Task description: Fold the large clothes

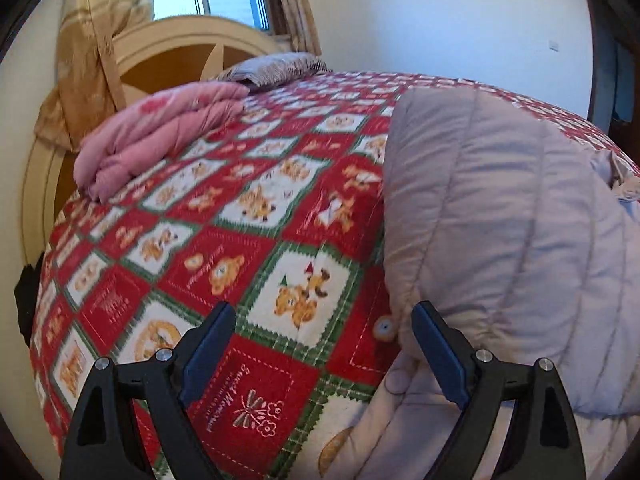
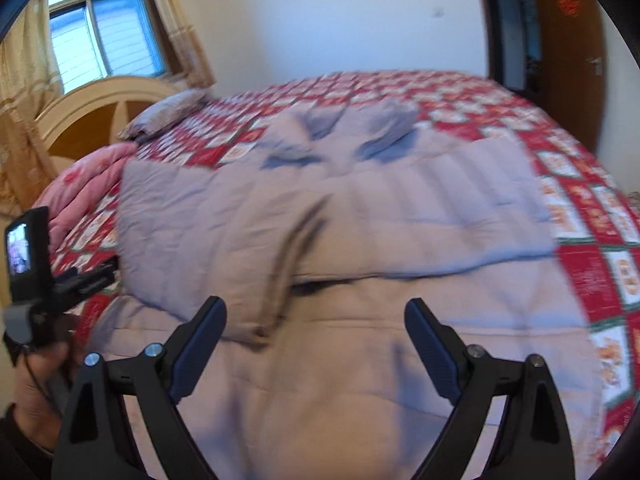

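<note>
A bedroom, red teddy-print bedspread (image 1: pixel 256 248) under my left gripper (image 1: pixel 324 336), jaws wide and empty, the padded coat (image 1: pixel 500 216) bulging just beside it. My right gripper (image 2: pixel 316 332), wide and empty too, shows what that view hides: the coat (image 2: pixel 320 208) folded across once, more folds probably remaining.

Black hand-held gripper (image 1: pixel 323 350) — blue pads (image 1: pixel 438 350), silver screws (image 1: pixel 483 356).
</note>
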The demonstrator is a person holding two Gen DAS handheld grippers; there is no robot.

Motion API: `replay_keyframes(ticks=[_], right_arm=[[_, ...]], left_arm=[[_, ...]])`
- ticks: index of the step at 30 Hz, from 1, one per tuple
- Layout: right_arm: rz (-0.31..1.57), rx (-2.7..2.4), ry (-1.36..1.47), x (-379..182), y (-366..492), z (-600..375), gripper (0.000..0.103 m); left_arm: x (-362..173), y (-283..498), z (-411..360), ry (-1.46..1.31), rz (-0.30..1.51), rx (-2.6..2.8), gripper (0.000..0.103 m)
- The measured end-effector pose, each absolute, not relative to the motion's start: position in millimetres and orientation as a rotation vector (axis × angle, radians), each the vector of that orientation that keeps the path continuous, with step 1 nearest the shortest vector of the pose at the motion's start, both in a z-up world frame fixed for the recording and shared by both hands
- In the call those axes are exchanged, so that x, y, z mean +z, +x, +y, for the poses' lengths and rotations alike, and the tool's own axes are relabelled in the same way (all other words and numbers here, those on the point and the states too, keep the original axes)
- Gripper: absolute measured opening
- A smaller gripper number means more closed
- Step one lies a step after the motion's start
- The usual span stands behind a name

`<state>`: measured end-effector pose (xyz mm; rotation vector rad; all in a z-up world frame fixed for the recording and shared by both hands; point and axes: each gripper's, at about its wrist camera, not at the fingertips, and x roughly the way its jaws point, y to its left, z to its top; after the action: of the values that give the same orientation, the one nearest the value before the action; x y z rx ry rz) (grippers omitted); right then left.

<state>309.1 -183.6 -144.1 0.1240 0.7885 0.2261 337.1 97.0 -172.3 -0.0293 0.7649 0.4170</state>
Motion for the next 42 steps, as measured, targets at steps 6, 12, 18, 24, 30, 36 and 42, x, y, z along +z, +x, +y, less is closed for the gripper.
replay_keyframes(ticks=[6, 12, 18, 24, 30, 36, 42], right_arm=[[0.915, 0.298, 0.145, -176.3, 331.2, -156.2, 0.032], [0.845, 0.293, 0.159, -163.2, 312.2, -169.7, 0.012], [0.783, 0.225, 0.152, -145.2, 294.4, -203.1, 0.012], [0.818, 0.159, 0.167, -154.8, 286.2, -232.7, 0.012], [0.841, 0.143, 0.176, -163.6, 278.4, -245.9, 0.023], [0.754, -0.003, 0.187, -133.2, 268.0, -260.3, 0.04], [0.69, 0.056, 0.187, -101.5, 301.3, -234.0, 0.04]], left_arm=[[-178.3, 333.7, 104.3, -0.066, 0.749, 0.403, 0.09], [-179.2, 328.1, 119.4, -0.15, 0.743, 0.417, 0.09], [-180.6, 329.3, 118.0, -0.143, 0.758, 0.413, 0.09], [-180.8, 330.6, 113.7, -0.127, 0.79, 0.388, 0.09], [-148.5, 338.7, 107.4, -0.097, 0.784, 0.333, 0.09], [-92.8, 373.7, 82.9, -0.102, 0.704, 0.249, 0.09], [-100.9, 429.5, 35.3, -0.093, 0.72, 0.109, 0.09]])
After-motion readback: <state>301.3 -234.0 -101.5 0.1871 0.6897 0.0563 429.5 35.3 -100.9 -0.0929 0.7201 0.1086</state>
